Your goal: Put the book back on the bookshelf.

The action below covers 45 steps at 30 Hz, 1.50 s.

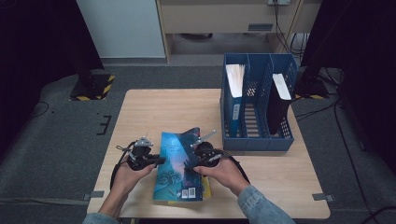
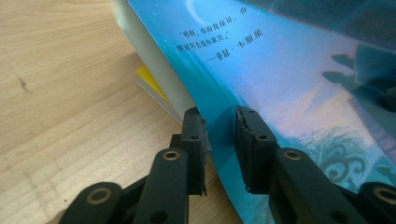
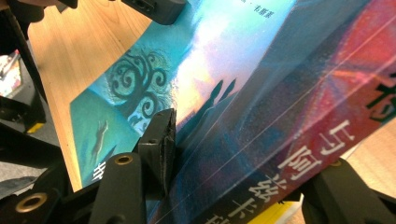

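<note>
A book with a blue-green night-scene cover (image 1: 180,163) lies tilted at the table's near middle, over a yellow book (image 1: 206,189). My left gripper (image 1: 159,161) holds its left edge. In the left gripper view the jaws (image 2: 222,126) close on the cover's edge (image 2: 280,70), one pad under it and one on top, and the yellow book (image 2: 152,81) shows beneath. My right gripper (image 1: 198,161) grips the right side. Its jaws (image 3: 252,154) straddle the spine (image 3: 299,154), with one pad (image 3: 163,135) pressed on the cover.
A blue file rack (image 1: 259,135) stands at the table's right rear. It holds an upright blue book with white pages (image 1: 236,88) and a dark book (image 1: 279,102). A person's hands and forearms come in from the near edge. Bare wood (image 1: 154,112) lies behind the book.
</note>
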Motion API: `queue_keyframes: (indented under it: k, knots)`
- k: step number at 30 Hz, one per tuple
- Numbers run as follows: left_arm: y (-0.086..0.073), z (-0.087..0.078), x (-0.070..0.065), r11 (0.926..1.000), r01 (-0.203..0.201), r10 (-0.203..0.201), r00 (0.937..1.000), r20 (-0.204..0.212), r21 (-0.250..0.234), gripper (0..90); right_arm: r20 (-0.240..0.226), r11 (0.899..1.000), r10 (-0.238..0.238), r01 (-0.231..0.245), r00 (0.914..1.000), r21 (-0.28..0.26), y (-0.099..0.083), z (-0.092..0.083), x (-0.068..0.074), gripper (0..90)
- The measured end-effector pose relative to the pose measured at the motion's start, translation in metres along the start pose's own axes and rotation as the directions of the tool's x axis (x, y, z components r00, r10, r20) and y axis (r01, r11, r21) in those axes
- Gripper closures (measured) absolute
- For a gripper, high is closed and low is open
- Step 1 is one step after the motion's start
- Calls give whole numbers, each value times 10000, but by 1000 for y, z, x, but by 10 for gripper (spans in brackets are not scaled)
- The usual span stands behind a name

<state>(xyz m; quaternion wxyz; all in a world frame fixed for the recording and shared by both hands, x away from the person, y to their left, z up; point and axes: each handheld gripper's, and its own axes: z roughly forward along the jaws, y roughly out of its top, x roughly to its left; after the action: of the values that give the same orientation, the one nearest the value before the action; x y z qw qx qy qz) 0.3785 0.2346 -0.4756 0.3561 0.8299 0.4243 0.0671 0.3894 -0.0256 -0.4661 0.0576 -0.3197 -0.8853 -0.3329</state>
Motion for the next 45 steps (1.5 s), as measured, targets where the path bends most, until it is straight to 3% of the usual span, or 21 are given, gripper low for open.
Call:
queue_keyframes:
  k: [7, 22, 31, 45]
  knots:
    - [13, -17, 3, 9998, -161, 161, 9999, -2, -140, 794, 90, 9994, -286, 288, 9995, -170, 12, -11, 2, 526]
    - [34, -44, 6, 9972, -672, 666, 9976, -186, -340, 810, 350, 9959, -830, 841, 9959, -329, 37, -30, 9, 537]
    - [39, -51, 7, 9956, -886, 881, 9960, -178, -315, 814, 295, 9958, -690, 707, 9972, -578, 40, -34, 7, 537]
    - [46, -57, 7, 9946, -1021, 1016, 9945, -270, -185, 816, 740, 9931, -1047, 1082, 9918, -446, 55, -45, 12, 536]
